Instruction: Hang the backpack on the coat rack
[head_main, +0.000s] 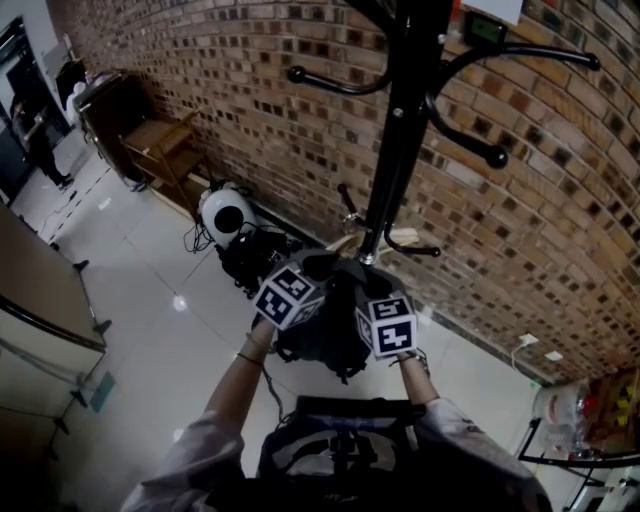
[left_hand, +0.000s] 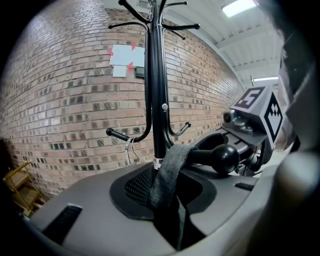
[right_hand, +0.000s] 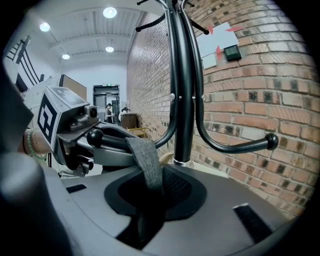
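Note:
The black coat rack (head_main: 400, 130) stands against the brick wall. The dark grey backpack (head_main: 325, 330) hangs low at its pole, between my two grippers. Its grey top strap (left_hand: 167, 175) is looped over a low hook with a ball end (left_hand: 225, 157). From the other side the strap (right_hand: 147, 160) and the hook (right_hand: 95, 137) show again. The backpack's top panel (right_hand: 225, 200) fills the lower part of both gripper views and hides my jaws. My left gripper (head_main: 305, 300) is at the bag's left and my right gripper (head_main: 375, 325) at its right. Each shows in the other's view, the right gripper (left_hand: 242, 145) and the left gripper (right_hand: 70, 135).
A white round appliance (head_main: 225, 212) and black gear (head_main: 250, 255) lie on the floor by the wall. A wooden chair (head_main: 165, 150) stands further left, and water bottles (head_main: 560, 410) at the right. Another bare hook (right_hand: 270, 141) juts toward the wall. A person (head_main: 40, 140) stands far off.

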